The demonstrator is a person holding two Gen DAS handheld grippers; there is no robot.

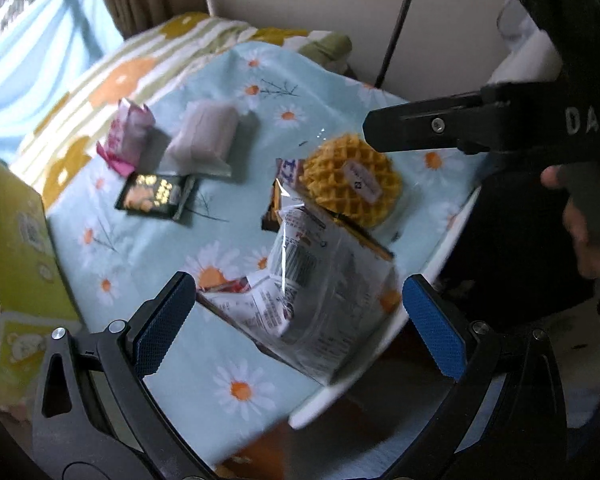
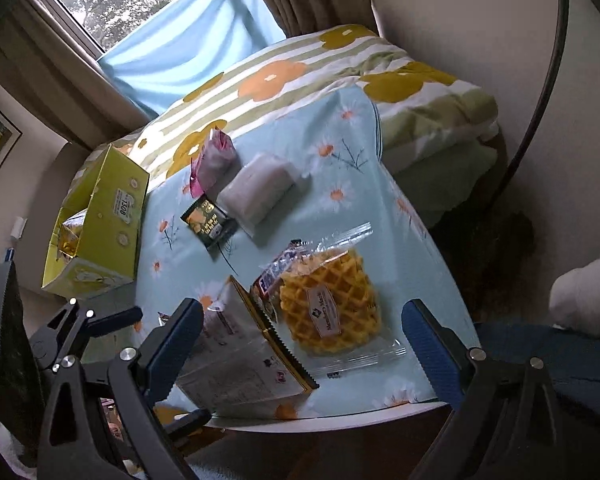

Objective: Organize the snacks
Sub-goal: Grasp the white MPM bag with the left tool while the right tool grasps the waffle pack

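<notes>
Both grippers hang open above the near part of a table (image 2: 340, 148) covered in a pale blue daisy cloth, and neither holds anything. The left gripper (image 1: 298, 324) has its blue-padded jaws spread wide over a large clear printed packet (image 1: 320, 300) that lies by the table's near edge, without touching it. The right gripper (image 2: 302, 340) is spread just as wide, its jaws framing a round waffle in clear wrap (image 2: 330, 304), which lies just beside the same printed packet (image 2: 236, 352); in the left wrist view that waffle (image 1: 352, 178) sits farther in from the edge, with the right gripper's black finger (image 1: 420, 128) above it. A small dark snack with blue print (image 2: 274, 276) is tucked between waffle and packet. Toward the middle of the table lie a black and gold sachet (image 2: 208, 220), a pale grey wrapped snack (image 2: 260, 192) and a pink packet (image 2: 214, 158), close together. A yellow-green carton (image 2: 104, 220) stands open at the table's left edge with a gold-wrapped item inside. Behind the far edge is a flower-patterned quilt (image 2: 284, 76).
</notes>
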